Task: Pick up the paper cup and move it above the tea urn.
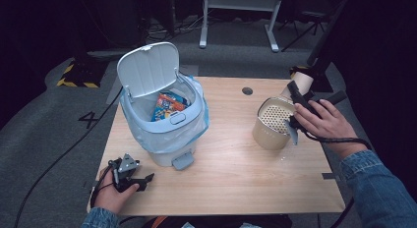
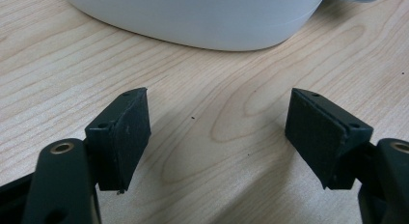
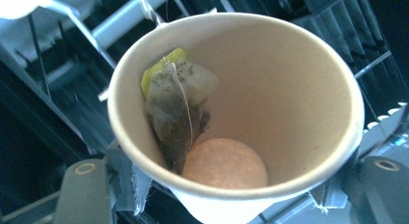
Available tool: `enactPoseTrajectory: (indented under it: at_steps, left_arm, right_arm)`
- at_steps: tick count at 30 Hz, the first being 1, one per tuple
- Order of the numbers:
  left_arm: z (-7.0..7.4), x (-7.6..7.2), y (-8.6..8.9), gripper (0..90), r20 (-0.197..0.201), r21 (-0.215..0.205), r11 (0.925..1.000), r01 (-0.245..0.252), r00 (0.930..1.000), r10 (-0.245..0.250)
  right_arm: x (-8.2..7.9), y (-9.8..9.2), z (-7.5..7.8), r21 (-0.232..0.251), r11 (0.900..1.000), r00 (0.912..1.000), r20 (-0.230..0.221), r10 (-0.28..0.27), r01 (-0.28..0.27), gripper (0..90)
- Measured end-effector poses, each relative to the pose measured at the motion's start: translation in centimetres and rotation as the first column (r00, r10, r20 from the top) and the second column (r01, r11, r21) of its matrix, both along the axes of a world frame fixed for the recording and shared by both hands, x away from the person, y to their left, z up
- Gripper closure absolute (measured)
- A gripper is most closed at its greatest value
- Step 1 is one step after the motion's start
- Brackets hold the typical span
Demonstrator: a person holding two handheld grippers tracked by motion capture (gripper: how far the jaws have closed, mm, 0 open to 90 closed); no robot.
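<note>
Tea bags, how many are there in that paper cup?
1. A used tea bag clings to the inner wall of the paper cup, which the right gripper holds. More could lie hidden among the bin rubbish.

Tea bag (image 3: 176, 108) inside paper cup (image 3: 289, 89)

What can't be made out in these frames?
- Right gripper fingers: high view, hidden behind the hand and the perforated beige container.
- White lidded bin: left gripper view, cut off by the top edge.
- Colourful packet in that bin: high view, print too small to read.
- Beige paper cup with teabag: right gripper view, base cut off by the bottom edge.
</note>
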State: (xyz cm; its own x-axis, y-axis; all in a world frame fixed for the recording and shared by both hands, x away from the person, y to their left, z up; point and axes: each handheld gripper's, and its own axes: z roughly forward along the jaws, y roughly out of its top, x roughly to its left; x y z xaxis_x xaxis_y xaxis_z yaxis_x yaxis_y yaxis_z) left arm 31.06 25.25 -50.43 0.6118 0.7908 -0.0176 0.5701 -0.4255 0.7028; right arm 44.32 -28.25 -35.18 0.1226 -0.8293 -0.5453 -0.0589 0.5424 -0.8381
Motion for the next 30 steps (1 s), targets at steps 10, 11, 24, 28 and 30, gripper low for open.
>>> enactPoseTrajectory:
  at_steps: [10, 11, 24, 28, 30]
  left_arm:
    - [0.0, 0.0, 0.0, 24.0, 0.003, 0.005, 1.0000, 0.003, 1.0000, -0.003]
    - [0.0, 0.0, 0.0, 24.0, 0.003, 0.006, 1.0000, 0.003, 1.0000, -0.003]
    - [0.0, 0.0, 0.0, 23.7, -0.003, 0.001, 1.0000, 0.006, 1.0000, -0.006]
    - [0.0, 0.0, 0.0, 23.7, -0.002, -0.001, 1.0000, 0.003, 1.0000, -0.003]
    - [0.0, 0.0, 0.0, 23.7, 0.002, 0.003, 1.0000, 0.004, 1.0000, -0.004]
  right_arm:
    - [-0.3, 1.2, -1.8, -0.301, 0.953, 0.9961, 0.087, -0.012, 0.038, 32.8]
    - [-0.3, 1.2, -1.8, -0.301, 0.953, 0.9961, 0.087, -0.012, 0.038, 32.8]
    - [0.5, 1.5, -1.3, -0.329, 0.933, 0.9831, 0.154, -0.098, 0.145, 33.2]
    - [0.5, 1.5, -2.1, -0.340, 0.936, 0.9900, 0.134, -0.043, 0.087, 33.2]
    - [0.7, 1.8, -1.8, -0.334, 0.941, 0.9887, 0.150, -0.009, 0.059, 32.9]
